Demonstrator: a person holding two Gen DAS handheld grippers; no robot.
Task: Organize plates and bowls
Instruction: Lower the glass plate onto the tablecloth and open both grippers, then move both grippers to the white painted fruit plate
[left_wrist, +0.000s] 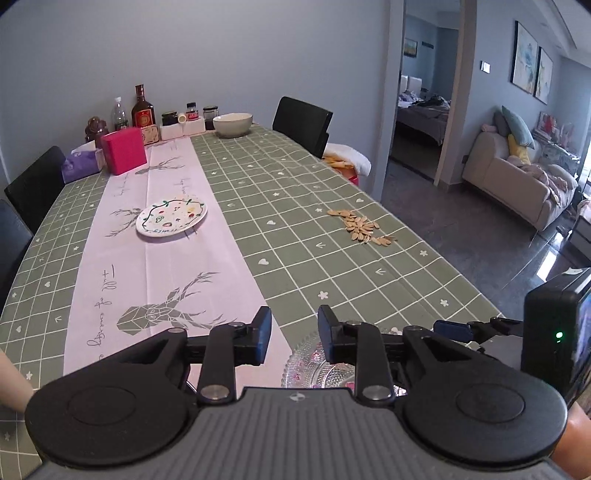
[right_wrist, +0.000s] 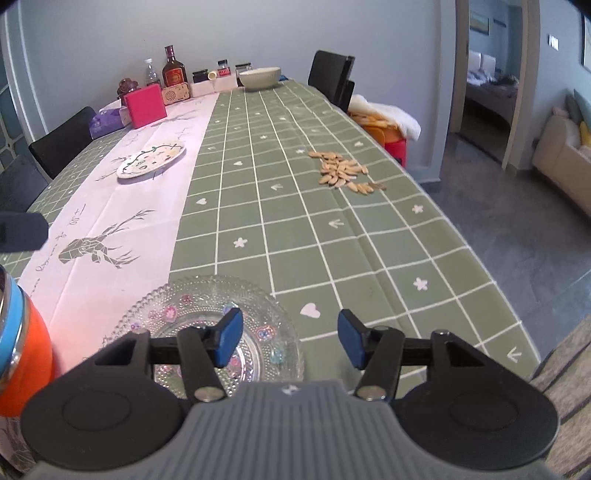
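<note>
A clear glass plate (right_wrist: 207, 306) with small flower marks lies on the table's near edge, under my right gripper's left finger; it also shows in the left wrist view (left_wrist: 310, 362). A white painted plate (left_wrist: 171, 217) sits on the pink runner mid-table, also in the right wrist view (right_wrist: 151, 160). A white bowl (left_wrist: 232, 124) stands at the far end, seen too in the right wrist view (right_wrist: 259, 78). My left gripper (left_wrist: 294, 336) is open and empty above the near edge. My right gripper (right_wrist: 290, 338) is open and empty, just above the glass plate's right rim.
A pile of seeds (right_wrist: 343, 171) lies right of centre. Bottles, jars, a red box (left_wrist: 123, 150) and a tissue pack stand at the far left. An orange and blue bottle (right_wrist: 18, 354) stands at near left. Black chairs ring the table.
</note>
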